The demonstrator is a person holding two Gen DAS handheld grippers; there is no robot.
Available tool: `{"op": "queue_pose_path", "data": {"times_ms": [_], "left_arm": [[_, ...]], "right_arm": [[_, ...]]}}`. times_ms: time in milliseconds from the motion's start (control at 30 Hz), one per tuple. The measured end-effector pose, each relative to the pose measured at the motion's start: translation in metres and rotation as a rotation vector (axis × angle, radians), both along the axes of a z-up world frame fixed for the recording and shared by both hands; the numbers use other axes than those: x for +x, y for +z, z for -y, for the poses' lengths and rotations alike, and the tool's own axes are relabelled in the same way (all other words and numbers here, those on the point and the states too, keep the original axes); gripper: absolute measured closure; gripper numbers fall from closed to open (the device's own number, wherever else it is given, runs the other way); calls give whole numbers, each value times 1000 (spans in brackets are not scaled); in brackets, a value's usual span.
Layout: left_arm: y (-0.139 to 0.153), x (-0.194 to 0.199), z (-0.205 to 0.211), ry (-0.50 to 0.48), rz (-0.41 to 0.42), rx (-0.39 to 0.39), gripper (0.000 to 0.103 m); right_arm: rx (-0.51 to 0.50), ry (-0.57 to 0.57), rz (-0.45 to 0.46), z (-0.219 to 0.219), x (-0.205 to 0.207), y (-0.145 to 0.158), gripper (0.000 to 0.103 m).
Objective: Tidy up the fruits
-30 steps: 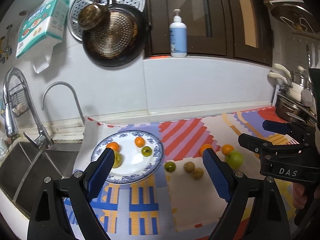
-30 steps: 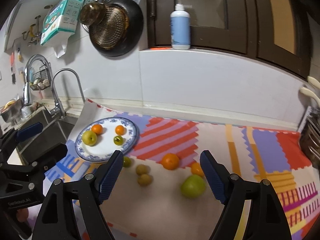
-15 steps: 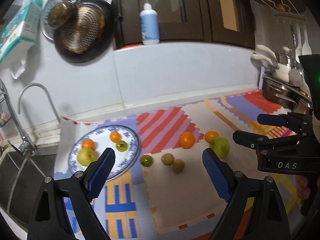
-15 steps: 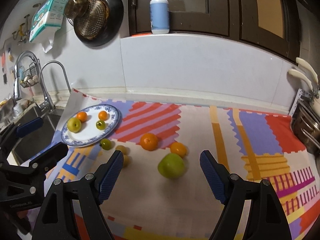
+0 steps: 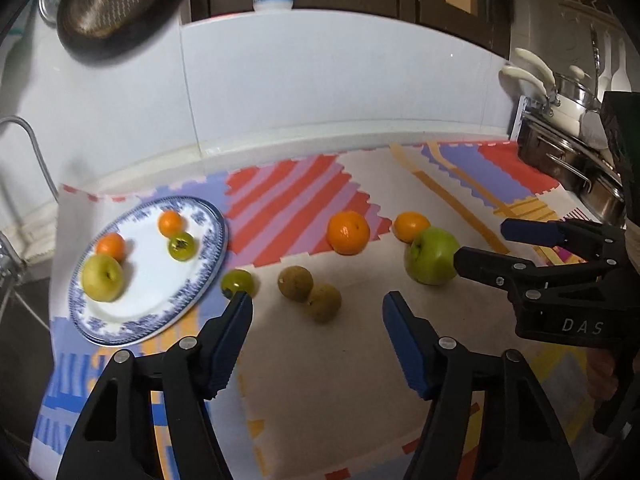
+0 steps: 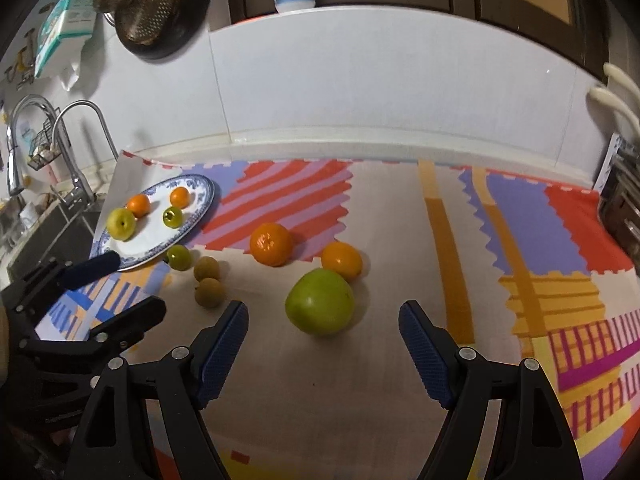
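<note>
Lettering "DAS" was legible on the right gripper (image 5: 480, 246) in the left wrist view only. Left gripper (image 5: 316, 308) jaws had just been closing, nothing between them; the right stood apart, empty, before the green apple (image 6: 320, 306). Plate (image 6: 200, 190) held four fruits on the patterned mat (image 6: 520, 220); taps (image 6: 72, 136) appeared in the right view.

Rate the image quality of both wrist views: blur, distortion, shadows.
Left wrist view: strong fisheye bending with dark corners; the plate and hanging pan look smeared. Right wrist view: same curvature, sharper; the green apple casts a soft shadow on the mat.
</note>
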State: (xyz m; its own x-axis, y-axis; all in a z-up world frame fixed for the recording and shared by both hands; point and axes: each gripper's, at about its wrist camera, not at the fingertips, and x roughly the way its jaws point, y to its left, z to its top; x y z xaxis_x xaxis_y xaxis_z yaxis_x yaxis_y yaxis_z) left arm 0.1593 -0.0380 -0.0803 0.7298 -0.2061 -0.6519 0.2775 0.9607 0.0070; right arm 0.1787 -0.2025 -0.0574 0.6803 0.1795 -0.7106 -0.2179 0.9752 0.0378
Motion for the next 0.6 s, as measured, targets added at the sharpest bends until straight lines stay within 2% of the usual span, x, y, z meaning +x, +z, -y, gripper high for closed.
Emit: {"op": "queue_pose_path", "data": {"times_ms": [200,400,600], "left_arm": [[-14,14,5,-8,-44,3,45],[-28,29,6,-6,-119,-23,59],[-32,36,6,-1,-142,-32,62]], "right_arm": [[19,21,-48,0,15,-16,32],[35,47,-81,-2,26,-27,36],[46,53,-97,0,34,-33,38]]}}
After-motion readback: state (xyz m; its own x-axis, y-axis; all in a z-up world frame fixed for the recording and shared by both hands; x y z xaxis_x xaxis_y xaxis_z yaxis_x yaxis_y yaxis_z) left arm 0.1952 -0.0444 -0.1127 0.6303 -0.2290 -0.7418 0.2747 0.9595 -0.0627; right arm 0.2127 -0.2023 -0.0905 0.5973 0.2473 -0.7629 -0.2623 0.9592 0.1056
